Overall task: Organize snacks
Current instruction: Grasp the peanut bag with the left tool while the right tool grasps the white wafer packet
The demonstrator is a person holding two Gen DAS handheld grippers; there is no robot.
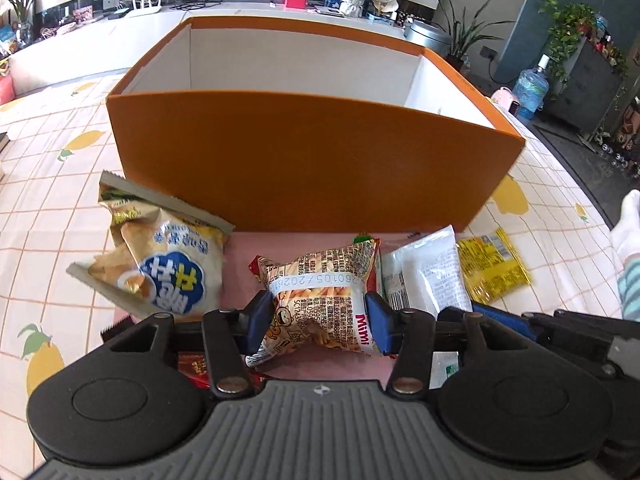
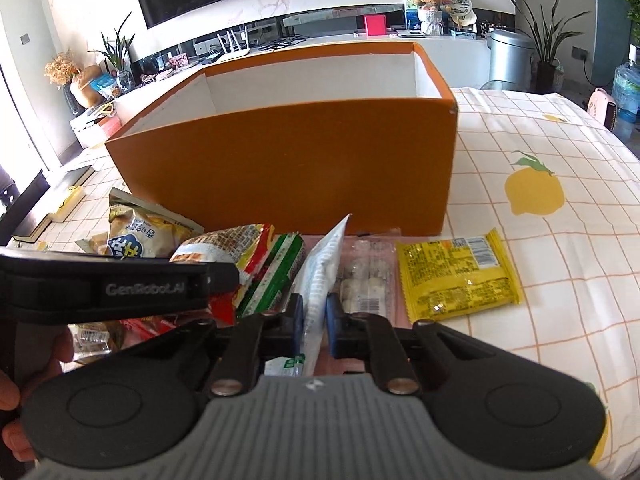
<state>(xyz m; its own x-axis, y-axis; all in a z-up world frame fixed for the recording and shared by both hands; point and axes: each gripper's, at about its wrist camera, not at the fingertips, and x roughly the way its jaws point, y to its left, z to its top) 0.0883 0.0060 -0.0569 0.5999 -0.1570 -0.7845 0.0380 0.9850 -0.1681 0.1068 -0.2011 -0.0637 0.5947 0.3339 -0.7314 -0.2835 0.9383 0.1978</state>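
The left gripper point(image 1: 318, 316) is clamped on a crinkly Mimi stick-snack packet point(image 1: 320, 300), just before the open orange cardboard box point(image 1: 304, 160). The right gripper point(image 2: 314, 320) pinches a white plastic pouch point(image 2: 320, 276) edge-on, beside a yellow foil packet point(image 2: 456, 272).

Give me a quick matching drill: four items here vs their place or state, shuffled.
Items:
1. Mimi snack bag
2. white pouch
3. yellow packet
4. orange box

States:
A. flat on the tablecloth, untouched
B. open-topped, behind the snacks
C. clamped in left gripper
D. clamped in right gripper

Pairs: 1-C, 2-D, 3-A, 4-B
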